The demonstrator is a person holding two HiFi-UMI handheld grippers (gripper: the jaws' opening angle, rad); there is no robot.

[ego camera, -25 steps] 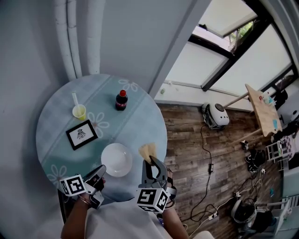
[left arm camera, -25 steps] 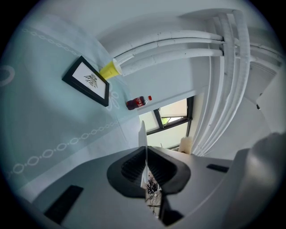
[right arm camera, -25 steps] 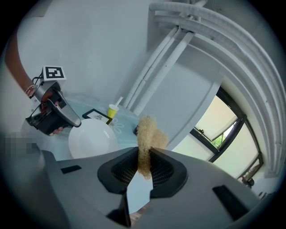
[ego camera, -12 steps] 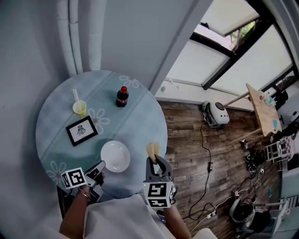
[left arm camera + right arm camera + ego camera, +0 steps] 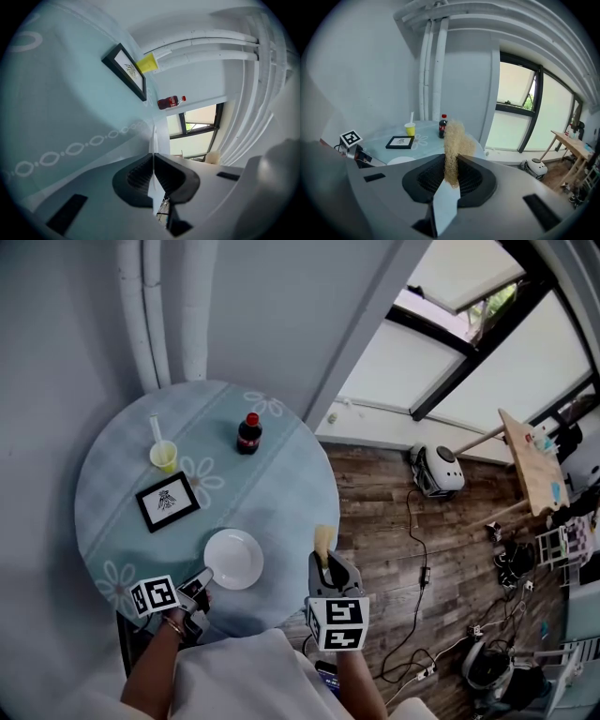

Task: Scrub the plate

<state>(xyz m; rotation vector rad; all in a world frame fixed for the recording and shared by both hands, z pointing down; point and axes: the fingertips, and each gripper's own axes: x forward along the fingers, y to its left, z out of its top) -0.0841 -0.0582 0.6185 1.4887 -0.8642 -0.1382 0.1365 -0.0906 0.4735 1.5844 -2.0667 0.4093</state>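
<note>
Nearest, the left gripper (image 5: 202, 577) had its jaws pinched tight on the near rim of the one white plate (image 5: 233, 559). In the left gripper view the rim showed as a thin white edge between the pads. The plate lay at the near side of the round table (image 5: 281, 493). The person's body cut off the table's near edge.

Just right of the plate, by the table's edge, the right gripper (image 5: 325, 563) was clamped on a single tan fibrous scrubbing pad (image 5: 453, 140). The pad stood up out of the narrowly parted jaws. Each gripper carried one cube of black-and-white square markers, with no letters on them.

Farther back lay one black-framed picture (image 5: 168, 502). Its dark drawing was too small to make out. Beyond it stood one yellow cup (image 5: 163, 456) with a white straw, and one dark drink bottle (image 5: 248, 437) with a red cap and a red label. The label's print could not be read.

On the wooden floor beyond sat a round white appliance (image 5: 436, 470) among cables.
</note>
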